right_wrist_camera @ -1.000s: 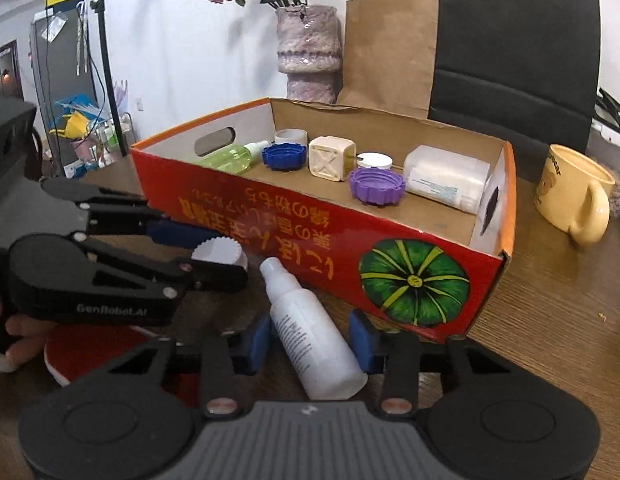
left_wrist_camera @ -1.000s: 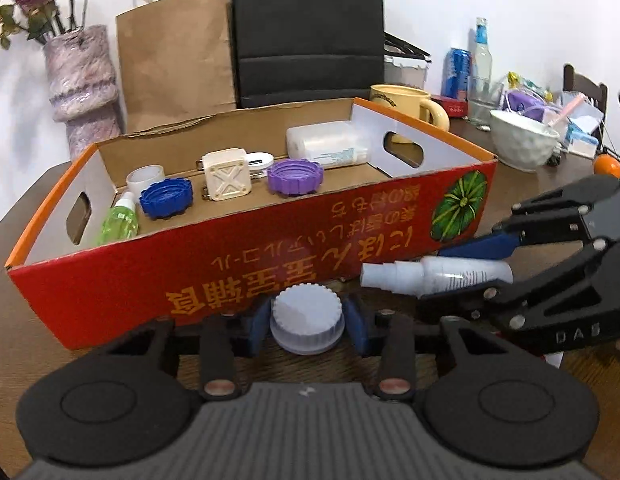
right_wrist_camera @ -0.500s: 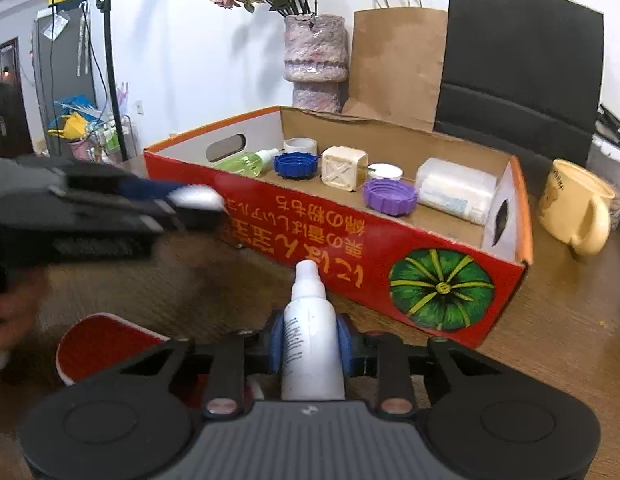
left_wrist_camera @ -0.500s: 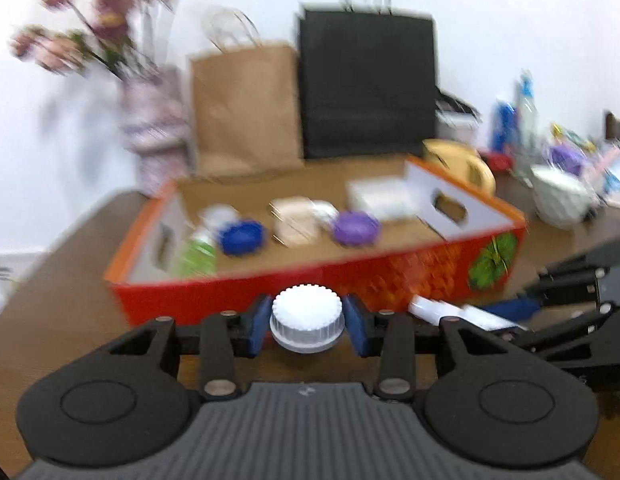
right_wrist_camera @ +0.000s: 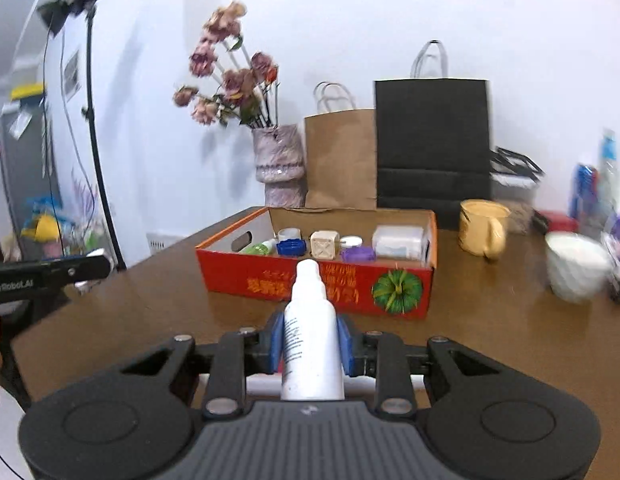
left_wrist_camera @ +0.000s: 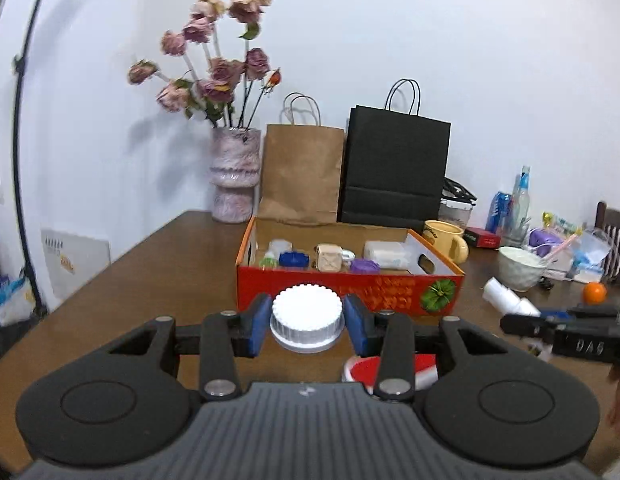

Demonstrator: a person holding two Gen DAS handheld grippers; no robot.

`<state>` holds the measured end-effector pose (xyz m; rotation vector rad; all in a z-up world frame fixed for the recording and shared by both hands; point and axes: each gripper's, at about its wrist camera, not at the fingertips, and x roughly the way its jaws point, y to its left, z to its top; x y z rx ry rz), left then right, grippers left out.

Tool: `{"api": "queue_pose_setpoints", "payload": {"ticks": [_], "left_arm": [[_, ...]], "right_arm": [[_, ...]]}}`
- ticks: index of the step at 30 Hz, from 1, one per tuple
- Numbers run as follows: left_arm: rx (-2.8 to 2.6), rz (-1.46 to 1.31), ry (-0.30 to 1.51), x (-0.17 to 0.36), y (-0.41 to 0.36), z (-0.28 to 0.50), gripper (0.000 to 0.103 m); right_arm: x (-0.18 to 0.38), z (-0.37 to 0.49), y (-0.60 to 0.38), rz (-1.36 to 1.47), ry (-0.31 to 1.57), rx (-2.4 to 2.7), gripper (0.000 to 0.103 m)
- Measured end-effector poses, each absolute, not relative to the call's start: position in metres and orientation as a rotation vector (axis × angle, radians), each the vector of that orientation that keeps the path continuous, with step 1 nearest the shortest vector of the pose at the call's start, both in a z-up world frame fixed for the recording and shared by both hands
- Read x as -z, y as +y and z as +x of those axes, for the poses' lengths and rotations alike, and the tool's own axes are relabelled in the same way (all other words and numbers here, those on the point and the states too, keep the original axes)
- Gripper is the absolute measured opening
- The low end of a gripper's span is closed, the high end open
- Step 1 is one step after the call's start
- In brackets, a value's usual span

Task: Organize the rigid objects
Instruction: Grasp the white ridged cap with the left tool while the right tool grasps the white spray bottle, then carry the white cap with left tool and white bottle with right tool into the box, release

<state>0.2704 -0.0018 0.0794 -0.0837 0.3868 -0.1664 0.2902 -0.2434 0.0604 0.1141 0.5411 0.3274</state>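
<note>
My left gripper (left_wrist_camera: 308, 322) is shut on a white ribbed lid (left_wrist_camera: 307, 316) and holds it up in front of the red cardboard box (left_wrist_camera: 342, 290). My right gripper (right_wrist_camera: 312, 340) is shut on a white spray bottle (right_wrist_camera: 310, 328), nozzle pointing toward the box (right_wrist_camera: 270, 280). The box holds a green bottle (right_wrist_camera: 257, 248), a blue lid (right_wrist_camera: 291, 246), a beige cube (right_wrist_camera: 324, 245), a purple lid (right_wrist_camera: 357, 255) and a white pack (right_wrist_camera: 397, 241). The right gripper with its bottle (left_wrist_camera: 506, 296) shows at the right of the left wrist view.
A vase of dried flowers (left_wrist_camera: 234, 176), a brown paper bag (left_wrist_camera: 302, 176) and a black bag (left_wrist_camera: 394, 176) stand behind the box. A yellow mug (left_wrist_camera: 446, 238), a white bowl (left_wrist_camera: 520, 266), an orange (left_wrist_camera: 594, 292) and bottles crowd the right. A red-and-white plate (left_wrist_camera: 390, 368) lies below the left gripper.
Both grippers have lifted and pulled back from the box with the lid and the spray bottle held. The box looks smaller and farther away now.
</note>
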Motion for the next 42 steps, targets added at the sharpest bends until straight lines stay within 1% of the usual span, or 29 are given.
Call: {"api": "queue_pose_setpoints", "payload": {"ticks": [5, 12, 17, 21, 25, 29, 31, 35, 39, 42], "left_arm": [[0.201, -0.115, 0.475, -0.067, 0.002, 0.238, 0.041], [0.216, -0.109, 0.431, -0.075, 0.002, 0.199, 0.041], [0.218, -0.123, 0.430, -0.077, 0.002, 0.204, 0.041], [0.244, -0.129, 0.420, -0.082, 0.002, 0.233, 0.041], [0.270, -0.118, 0.415, -0.098, -0.003, 0.298, 0.041], [0.294, -0.113, 0.432, -0.115, -0.013, 0.395, 0.041], [0.307, -0.137, 0.486, -0.117, -0.019, 0.452, 0.041], [0.308, -0.151, 0.619, -0.100, -0.032, 0.563, 0.041], [0.236, -0.115, 0.713, -0.073, -0.050, 0.642, 0.041], [0.222, -0.101, 0.769, -0.051, -0.060, 0.681, 0.041]], "right_arm": [[-0.047, 0.250, -0.234, 0.110, 0.580, -0.280, 0.027], [-0.050, 0.212, -0.237, 0.140, 0.572, -0.277, 0.027], [-0.053, 0.214, -0.241, 0.145, 0.559, -0.273, 0.027], [-0.061, 0.240, -0.246, 0.155, 0.540, -0.286, 0.027], [-0.074, 0.293, -0.253, 0.153, 0.504, -0.289, 0.027], [-0.083, 0.371, -0.262, 0.150, 0.504, -0.270, 0.027], [-0.080, 0.420, -0.264, 0.143, 0.541, -0.259, 0.027], [-0.062, 0.504, -0.264, 0.123, 0.627, -0.209, 0.027], [-0.036, 0.562, -0.257, 0.053, 0.718, -0.175, 0.027], [-0.019, 0.589, -0.254, 0.024, 0.762, -0.156, 0.027]]}}
